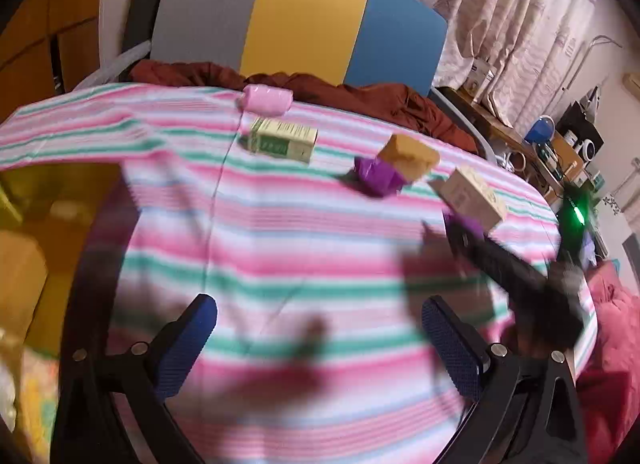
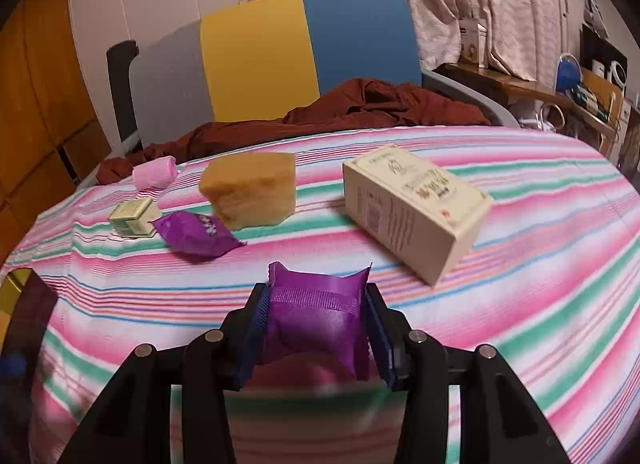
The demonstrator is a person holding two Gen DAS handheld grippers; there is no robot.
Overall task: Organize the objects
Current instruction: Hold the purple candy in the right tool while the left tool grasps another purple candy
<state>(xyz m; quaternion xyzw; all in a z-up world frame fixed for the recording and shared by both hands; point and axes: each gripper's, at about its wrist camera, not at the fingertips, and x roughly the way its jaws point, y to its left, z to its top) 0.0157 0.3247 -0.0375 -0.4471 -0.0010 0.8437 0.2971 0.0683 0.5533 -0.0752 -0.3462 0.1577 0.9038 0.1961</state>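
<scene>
Right tongs (image 2: pixel 318 328) are gripping a purple packet (image 2: pixel 316 320); both pads are pressing its sides, packet crumpling slightly between them, lifted just clear of the striped bench (image 2: pixel 540 248). Left tongs (image 1: pixel 320 348) are hanging apart, nothing between them, over the near middle of the bench.

You are carrying one packet while a second purple packet (image 2: pixel 192 236) is lying farther off and to the left, just in front of the yellow sponge (image 2: pixel 250 194). Its long axis is running left to right across your line of approach. Cream box (image 2: pixel 412 208) is sitting to the right, well apart from it; small green box (image 2: pixel 134 218) and pink roll (image 2: pixel 154 172) are lying far left.

A yellow container (image 1: pixel 48 200) is showing at the left edge, nearer your left hand; probably the drop-off, though I cannot tell for certain. The held packet would need to travel leftward, past the free tongs.
</scene>
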